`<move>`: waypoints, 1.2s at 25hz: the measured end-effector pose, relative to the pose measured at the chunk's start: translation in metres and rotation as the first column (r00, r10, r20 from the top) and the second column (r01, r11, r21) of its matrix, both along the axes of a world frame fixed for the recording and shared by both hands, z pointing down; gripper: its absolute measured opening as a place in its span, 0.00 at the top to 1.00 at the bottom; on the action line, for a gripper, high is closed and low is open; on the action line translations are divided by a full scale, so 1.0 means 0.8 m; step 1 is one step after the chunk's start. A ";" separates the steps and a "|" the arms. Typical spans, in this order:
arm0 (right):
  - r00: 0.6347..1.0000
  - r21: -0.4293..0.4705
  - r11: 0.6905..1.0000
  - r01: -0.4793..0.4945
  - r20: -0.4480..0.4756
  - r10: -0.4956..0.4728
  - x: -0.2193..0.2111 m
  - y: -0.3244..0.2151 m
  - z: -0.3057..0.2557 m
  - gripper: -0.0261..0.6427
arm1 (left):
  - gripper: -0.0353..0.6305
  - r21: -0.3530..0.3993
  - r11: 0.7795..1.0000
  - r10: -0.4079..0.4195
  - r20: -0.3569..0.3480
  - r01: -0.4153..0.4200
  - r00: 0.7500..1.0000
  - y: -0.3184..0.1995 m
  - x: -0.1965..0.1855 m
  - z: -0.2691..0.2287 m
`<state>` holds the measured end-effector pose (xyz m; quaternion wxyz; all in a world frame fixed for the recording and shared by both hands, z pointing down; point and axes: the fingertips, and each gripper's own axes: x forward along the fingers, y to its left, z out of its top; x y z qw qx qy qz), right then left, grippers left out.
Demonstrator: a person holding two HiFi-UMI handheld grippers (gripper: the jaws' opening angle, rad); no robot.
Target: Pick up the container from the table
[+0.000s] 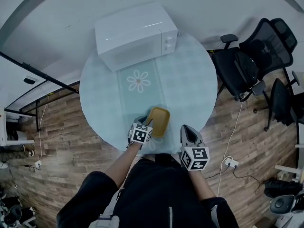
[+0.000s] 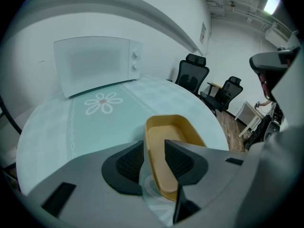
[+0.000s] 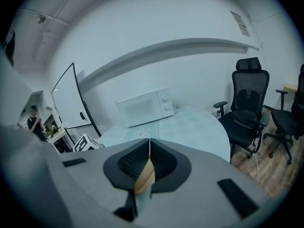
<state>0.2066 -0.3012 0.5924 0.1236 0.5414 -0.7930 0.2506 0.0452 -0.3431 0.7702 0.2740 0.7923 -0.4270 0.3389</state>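
Container (image 1: 160,119): smooth yellow rounded-rectangle tub, open top, lower centre of frame on the pale checked round table (image 1: 190,80), long axis pointing up-frame toward the glossy white microwave (image 1: 135,34). Left gripper (image 2: 154,158) clamps its left wall, one ribbed pad inside, one outside. Right gripper (image 3: 149,158) fully closed, holding nothing.

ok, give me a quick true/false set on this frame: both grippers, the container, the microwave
1. The left gripper has its jaws on either side of one wall of the yellow container. True.
2. The right gripper grips the container too. False: its jaws are together on nothing, held away from the container.
3. The container is empty. True.
4. The microwave door is open. False: it is shut.
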 end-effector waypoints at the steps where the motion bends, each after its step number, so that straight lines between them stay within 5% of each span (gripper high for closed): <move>1: 1.000 -0.002 1.000 -0.002 -0.001 0.002 0.003 0.001 0.001 0.92 | 0.73 -0.007 1.000 -0.006 0.002 0.006 1.000 -0.001 -0.001 0.004; 10: 1.000 -0.013 1.000 0.000 0.004 0.000 0.022 0.004 0.007 0.92 | 0.74 -0.086 0.995 -0.045 0.017 0.046 0.999 0.004 -0.003 0.037; 19: 0.999 -0.015 1.000 0.027 0.019 -0.027 0.033 -0.001 0.010 0.92 | 0.85 -0.094 0.989 -0.112 0.021 0.113 0.994 0.009 -0.009 0.047; 30: 1.000 -0.030 0.999 0.025 0.018 -0.025 0.010 -0.007 0.010 0.92 | 0.92 -0.110 0.991 -0.076 -0.022 0.073 0.997 0.010 -0.007 0.042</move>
